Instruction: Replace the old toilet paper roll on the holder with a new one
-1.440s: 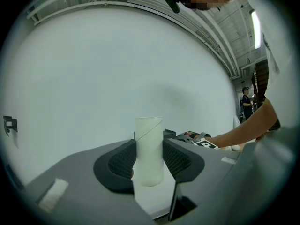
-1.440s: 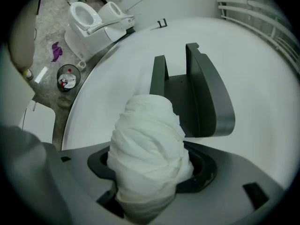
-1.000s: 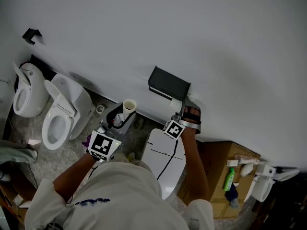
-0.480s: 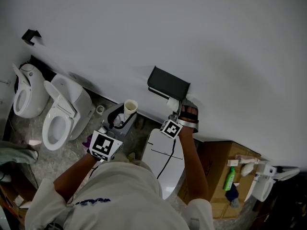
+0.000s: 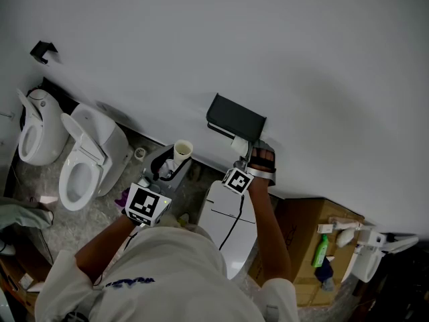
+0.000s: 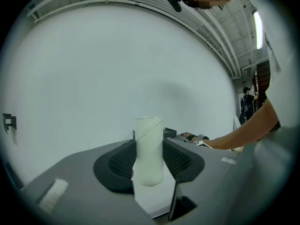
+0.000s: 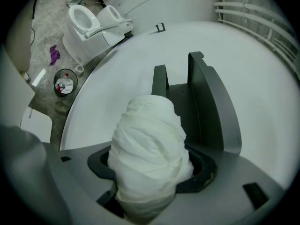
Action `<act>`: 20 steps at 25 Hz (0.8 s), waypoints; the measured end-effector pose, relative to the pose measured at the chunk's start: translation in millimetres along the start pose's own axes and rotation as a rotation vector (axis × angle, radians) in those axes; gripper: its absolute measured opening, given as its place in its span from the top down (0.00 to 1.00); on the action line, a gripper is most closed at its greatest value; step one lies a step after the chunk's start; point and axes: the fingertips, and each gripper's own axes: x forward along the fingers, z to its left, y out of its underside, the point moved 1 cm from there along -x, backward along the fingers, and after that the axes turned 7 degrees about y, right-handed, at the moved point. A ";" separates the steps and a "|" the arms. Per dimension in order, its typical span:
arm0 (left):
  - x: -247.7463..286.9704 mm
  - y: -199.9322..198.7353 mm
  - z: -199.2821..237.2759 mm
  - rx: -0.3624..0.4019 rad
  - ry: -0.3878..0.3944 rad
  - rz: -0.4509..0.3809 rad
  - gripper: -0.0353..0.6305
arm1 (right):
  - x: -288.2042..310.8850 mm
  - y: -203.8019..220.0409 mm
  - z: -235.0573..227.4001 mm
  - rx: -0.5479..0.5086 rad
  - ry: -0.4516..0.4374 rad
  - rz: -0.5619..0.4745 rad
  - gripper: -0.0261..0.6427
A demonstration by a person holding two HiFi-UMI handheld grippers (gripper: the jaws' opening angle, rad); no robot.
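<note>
Right gripper: clenched on the new toilet paper roll, a loosely wound white mass that bulges over both jaws. The roll is held up against the white wall, just before the dark holder.

Holder: fixed to the wall, with a raised cover plate and two short uprights. No roll or tube is seen in it, so the old one is judged already removed.

Left gripper: closed on the old cardboard tube, which is held upright between the ribbed pads. In the head view it is held low and to the left, well apart from the holder, over the floor near a small bin and two toilets.

Governing relation: in the right gripper view the holder lies directly ahead of the roll and slightly to the right, near but not shown touching. The roll's long axis is seen running up the picture, roughly along the holder's uprights. Its bore is hidden by the loose paper, so its alignment with any spindle cannot be told.

Nearer hand: the right. Seating the new roll is judged to fall to it. The left is judged occupied only with the spent tube, yet to be discarded.
</note>
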 end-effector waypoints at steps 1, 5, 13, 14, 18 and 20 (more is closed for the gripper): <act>0.7 -0.5 -0.3 -0.001 0.001 0.000 0.68 | 0.1 -0.1 0.3 0.000 -0.001 0.001 0.48; 0.7 0.1 -0.3 -0.004 0.000 0.000 0.68 | -0.6 -2.3 -2.3 -0.001 0.007 0.001 0.48; 0.1 0.5 -0.6 -0.001 0.003 0.002 0.68 | 1.1 -10.3 -2.3 0.004 0.016 -0.001 0.48; -0.5 0.3 -0.6 -0.002 0.001 0.002 0.68 | 1.3 -10.5 -0.5 0.009 0.012 -0.001 0.48; -2.8 2.2 0.2 0.001 -0.002 0.002 0.68 | 1.3 -12.0 -0.2 0.011 0.012 -0.001 0.48; -3.3 3.3 0.3 -0.002 -0.005 0.004 0.68 | 1.6 -14.3 -1.8 0.006 0.019 -0.003 0.48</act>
